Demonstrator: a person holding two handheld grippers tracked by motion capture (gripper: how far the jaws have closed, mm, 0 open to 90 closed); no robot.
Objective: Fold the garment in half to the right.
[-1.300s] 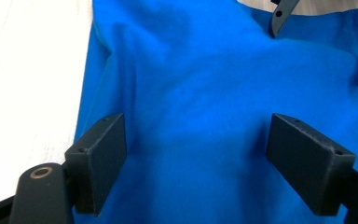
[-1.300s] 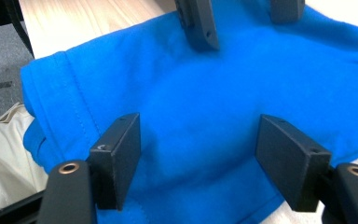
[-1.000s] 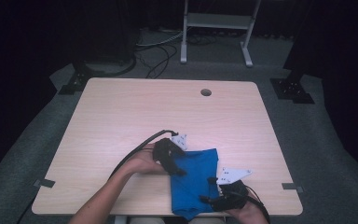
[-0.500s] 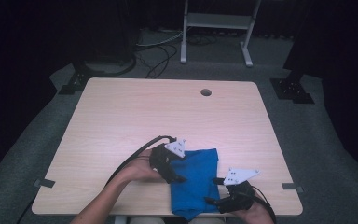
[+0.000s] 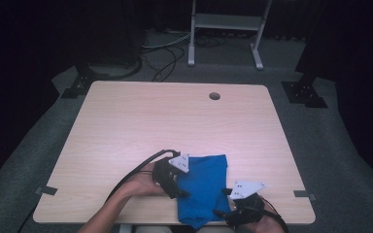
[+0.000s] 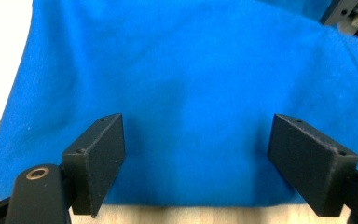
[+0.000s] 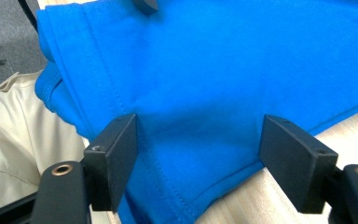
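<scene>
Blue cloth [image 5: 205, 187] lies folded at the near edge of the desk [image 5: 175, 121], one end hanging off twd the person's lap. Left gripper [image 5: 177, 187] sits at its left side, jaws apart, nothing pinched. Right gripper [image 5: 223, 206] is at the near right corner, jaws also apart w/ cloth between, prob. lined up to grab & fold.

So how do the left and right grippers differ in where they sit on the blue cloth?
The left gripper sits at the blue cloth's left edge, midway up; the right gripper sits at its near right corner by the table edge, where the cloth hangs over. Both stand open with cloth between the jaws, gripping nothing.
</scene>
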